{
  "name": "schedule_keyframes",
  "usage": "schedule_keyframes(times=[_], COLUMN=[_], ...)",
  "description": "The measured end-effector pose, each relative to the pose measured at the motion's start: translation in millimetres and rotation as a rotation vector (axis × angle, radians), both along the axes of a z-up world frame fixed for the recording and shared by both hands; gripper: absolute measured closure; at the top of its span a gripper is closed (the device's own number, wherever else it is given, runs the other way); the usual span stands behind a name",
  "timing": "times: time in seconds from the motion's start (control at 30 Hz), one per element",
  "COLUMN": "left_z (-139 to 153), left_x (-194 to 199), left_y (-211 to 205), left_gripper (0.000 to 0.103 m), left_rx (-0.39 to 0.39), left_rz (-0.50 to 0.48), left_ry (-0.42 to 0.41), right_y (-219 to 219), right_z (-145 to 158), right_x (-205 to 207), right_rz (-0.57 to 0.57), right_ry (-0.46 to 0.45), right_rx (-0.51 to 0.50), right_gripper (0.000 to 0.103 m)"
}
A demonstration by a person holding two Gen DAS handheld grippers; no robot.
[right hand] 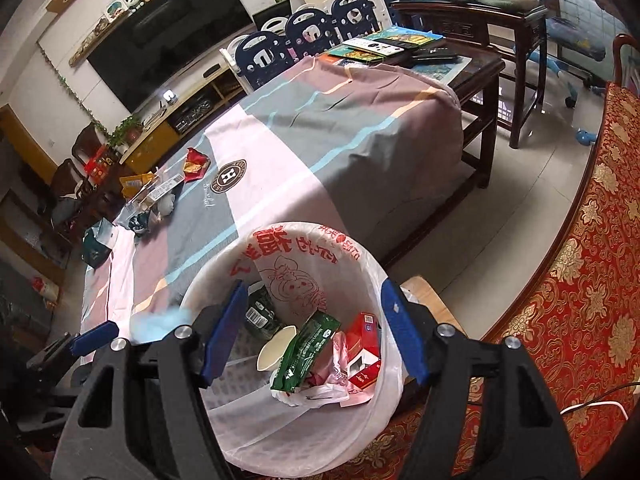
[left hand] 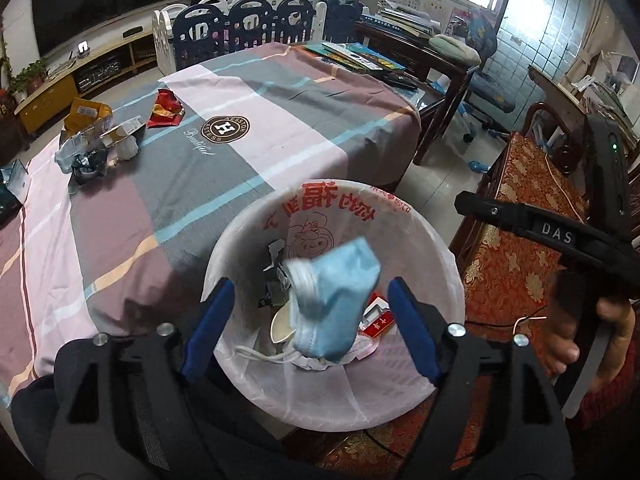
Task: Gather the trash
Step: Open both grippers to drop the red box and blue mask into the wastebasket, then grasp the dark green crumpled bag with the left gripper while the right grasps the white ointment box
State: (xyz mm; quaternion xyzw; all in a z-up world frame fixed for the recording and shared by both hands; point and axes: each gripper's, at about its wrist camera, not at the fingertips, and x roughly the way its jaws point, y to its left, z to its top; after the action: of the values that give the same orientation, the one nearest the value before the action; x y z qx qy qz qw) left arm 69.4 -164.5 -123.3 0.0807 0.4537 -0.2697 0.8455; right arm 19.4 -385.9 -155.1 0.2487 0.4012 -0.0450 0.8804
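Now the crumpled pale-blue face mask (left hand: 336, 300) drops free into the white bag-lined bin (left hand: 444, 280) — my left gripper (left hand: 314, 328) gapes wide, right gripper (right hand: 316, 332) likewise, empty. Next I return for the table's wrapper pile (left hand: 100, 140).

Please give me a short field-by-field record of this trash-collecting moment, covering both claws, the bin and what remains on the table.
left claw: open, above the bin
right claw: open, above the bin
crumpled light-blue face mask: blurred, between the left claw's fingers, over the bin, apparently dropping
white bag-lined round trash bin: holds a green packet, red carton, paper cup
left on table: red crinkled wrapper and a pile of packets on the striped tablecloth
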Motion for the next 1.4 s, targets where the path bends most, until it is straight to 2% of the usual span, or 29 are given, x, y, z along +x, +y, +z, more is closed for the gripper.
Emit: schedule_keyframes(times=[0.1,0.2,0.3,0.4,0.53,0.67,0.8,0.83,0.9,0.93,0.97,1.03,1.17,1.3,1.4], left_z=[-3,-5,-7,-10,-17,-30,-55,-62,-76,-81,-86,-87,-73,-49,-48], left_x=[10,30,60,107,182,246,303,316,332,336,337,329,282,211,169], left_y=[15,41,80,126,180,207,216,213,208,208,208,215,238,269,295], left_gripper=[0.015,0.015,0.015,0.016,0.039,0.038,0.018,0.017,0.019,0.037,0.047,0.054,0.057,0.057,0.057], left_rx=[-0.014,-0.032,0.001,-0.024,-0.064,-0.121,-0.219,-0.222,-0.196,-0.180,-0.184,-0.244,-0.261,-0.219,-0.218], left_rz=[0.053,0.133,0.262,0.419,0.584,0.675,0.726,0.717,0.697,0.696,0.685,0.668,0.666,0.698,0.763], left_ry=[0.016,0.013,-0.030,-0.022,0.025,0.072,0.171,0.200,0.222,0.214,0.215,0.218,0.177,0.059,-0.010], right_y=[6,14,21,26,31,36,41,43,47,50,53,60,84,121,161], right_z=[-6,-12,-18,-26,-42,-51,-56,-56,-56,-55,-54,-52,-47,-33,-16], right_x=[4,8,14,22,37,51,66,70,77,82,86,95,120,153,198], right_rz=[0.013,0.027,0.042,0.049,0.048,0.046,0.046,0.047,0.051,0.057,0.063,0.081,0.135,0.233,0.304], right_ry=[0.018,0.034,0.048,0.072,0.132,0.174,0.206,0.210,0.211,0.210,0.208,0.203,0.177,0.124,0.062], right_rx=[0.008,0.008,-0.009,-0.026,-0.017,-0.023,-0.024,-0.024,-0.022,-0.023,-0.026,-0.035,-0.029,-0.001,0.029], right_gripper=[0.035,0.035,0.035,0.035,0.035,0.035,0.035,0.035,0.035,0.035,0.035,0.035,0.035,0.035,0.034])
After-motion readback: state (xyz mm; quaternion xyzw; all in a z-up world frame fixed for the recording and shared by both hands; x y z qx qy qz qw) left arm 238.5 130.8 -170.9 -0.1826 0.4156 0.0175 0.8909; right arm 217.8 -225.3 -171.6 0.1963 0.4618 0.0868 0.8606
